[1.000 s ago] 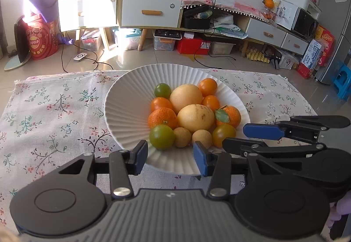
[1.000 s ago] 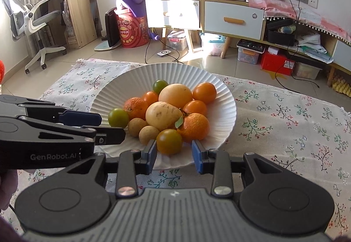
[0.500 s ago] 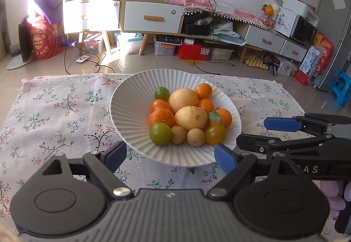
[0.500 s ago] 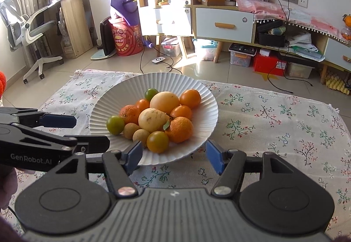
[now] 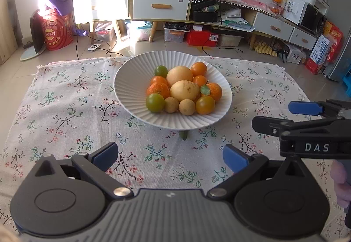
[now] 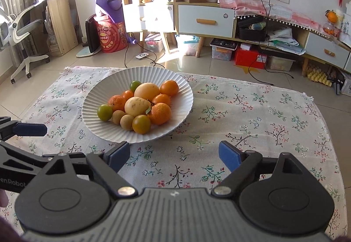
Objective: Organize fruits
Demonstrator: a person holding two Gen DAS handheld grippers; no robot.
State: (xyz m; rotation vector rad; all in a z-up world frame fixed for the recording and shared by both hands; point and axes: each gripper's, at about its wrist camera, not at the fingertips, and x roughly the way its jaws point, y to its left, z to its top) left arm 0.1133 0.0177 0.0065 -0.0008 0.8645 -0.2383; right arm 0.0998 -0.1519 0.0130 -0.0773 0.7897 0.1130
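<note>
A white ribbed plate (image 5: 129, 88) (image 6: 182, 97) on the floral cloth holds several fruits: orange tangerines (image 5: 214, 91), two pale yellow fruits (image 5: 183, 91) (image 6: 136, 107), green ones (image 5: 155, 102) (image 6: 104, 112) and small tan ones (image 5: 187, 107). My left gripper (image 5: 170, 155) is open and empty, above the cloth in front of the plate. My right gripper (image 6: 173, 154) is open and empty, also short of the plate. Each gripper shows at the side of the other's view.
The floral cloth (image 5: 65, 110) covers a low table. A small green leaf (image 5: 183, 134) lies just under the plate's near rim. Behind are cabinets (image 5: 161, 6), storage boxes, cables on the floor and an office chair (image 6: 22, 31).
Both grippers have drawn back from the plate and their jaws have opened wide. The fruits on the plate have not moved.
</note>
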